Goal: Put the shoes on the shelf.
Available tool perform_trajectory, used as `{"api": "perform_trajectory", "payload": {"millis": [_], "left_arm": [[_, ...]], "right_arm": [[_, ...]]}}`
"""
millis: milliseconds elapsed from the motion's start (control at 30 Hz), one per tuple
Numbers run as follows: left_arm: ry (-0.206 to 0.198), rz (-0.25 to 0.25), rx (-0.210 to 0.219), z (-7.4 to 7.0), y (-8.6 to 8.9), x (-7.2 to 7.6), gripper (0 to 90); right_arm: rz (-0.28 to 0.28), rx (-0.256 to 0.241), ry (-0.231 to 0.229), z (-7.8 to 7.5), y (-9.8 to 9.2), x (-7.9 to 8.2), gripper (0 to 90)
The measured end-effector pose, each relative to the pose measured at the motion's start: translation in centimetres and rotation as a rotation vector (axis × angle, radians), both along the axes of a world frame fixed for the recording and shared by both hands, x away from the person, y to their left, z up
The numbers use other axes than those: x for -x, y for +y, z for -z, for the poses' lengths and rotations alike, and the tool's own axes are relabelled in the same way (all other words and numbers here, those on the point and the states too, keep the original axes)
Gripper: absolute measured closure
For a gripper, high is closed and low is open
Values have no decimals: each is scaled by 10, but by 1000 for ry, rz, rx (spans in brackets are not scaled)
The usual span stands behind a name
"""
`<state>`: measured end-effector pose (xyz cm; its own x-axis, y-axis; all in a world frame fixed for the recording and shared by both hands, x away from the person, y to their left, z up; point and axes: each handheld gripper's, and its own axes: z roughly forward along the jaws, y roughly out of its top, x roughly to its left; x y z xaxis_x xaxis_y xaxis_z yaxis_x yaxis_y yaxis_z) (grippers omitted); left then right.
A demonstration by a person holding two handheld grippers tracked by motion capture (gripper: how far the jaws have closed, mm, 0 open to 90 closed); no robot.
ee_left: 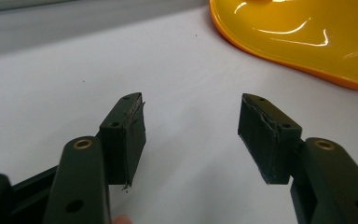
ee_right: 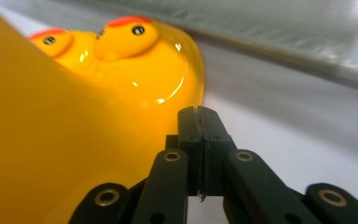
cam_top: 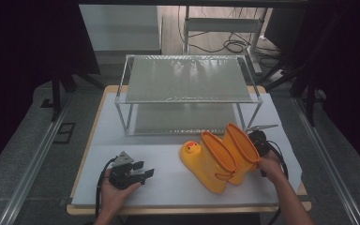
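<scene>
A person's left hand holds the left tool (cam_top: pixel 143 171) low over the white worktop (cam_top: pixel 168 187), at about eight o'clock from the centre of the high view, its jaws spread wide with nothing between them and pointed toward three o'clock. In the left gripper view the two black pads (ee_left: pixel 129 135) stand well apart above bare worktop, and a glossy edge of a yellow boot (ee_left: pixel 298 37) curves in at one o'clock, near but not touching. To the right lie the pair of yellow duck-faced rain boots (cam_top: pixel 218 159), side by side, toes and duck faces toward nine o'clock, open tops toward two o'clock, their long axes running roughly from eight to two o'clock in front of the wire shelf rack (cam_top: pixel 187 93). At four o'clock the right tool (cam_top: pixel 258 143) sits just beside the rear boot's shaft; in the right gripper view its jaws are pressed together on nothing, the boot's wall close at their left. The right hand appears the nearer to the boots, so a grasp on the boot top likely falls to it once those jaws part.
</scene>
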<state>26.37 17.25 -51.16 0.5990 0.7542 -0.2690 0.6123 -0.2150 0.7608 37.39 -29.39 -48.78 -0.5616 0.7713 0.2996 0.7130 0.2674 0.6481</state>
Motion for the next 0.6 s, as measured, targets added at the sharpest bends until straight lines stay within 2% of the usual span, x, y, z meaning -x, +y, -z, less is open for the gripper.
{"api": "perform_trajectory", "payload": {"millis": [67,233,300,333,367,400,433,467,500,533,600], "left_arm": [[1,-3,3,0,1,-1,413],[3,3,2,0,-1,0,412],[2,2,4,0,-1,0,412],[1,2,7,-1,-1,0,412],[-1,2,9,-1,0,0,412],[-1,1,9,-1,0,0,412],[-1,1,9,-1,0,0,411],[-1,2,7,-1,-1,1,411],[-1,2,7,-1,-1,1,411],[0,2,6,-1,-1,1,411],[0,2,6,-1,-1,1,411]], "right_arm": [[3,-4,-15,-8,-7,5,847],[40,-32,-69,-41,-29,24,754],[41,-38,-81,-47,-31,27,736],[39,-51,-101,-62,-36,34,678],[44,-53,-110,-69,-39,36,661],[48,-55,-115,-75,-40,39,640],[48,-55,-115,-75,-40,39,640],[38,-52,-122,-88,-43,44,589],[38,-52,-122,-88,-43,44,589],[36,-59,-129,-97,-45,47,558],[36,-77,-134,-103,-47,50,529]]}}
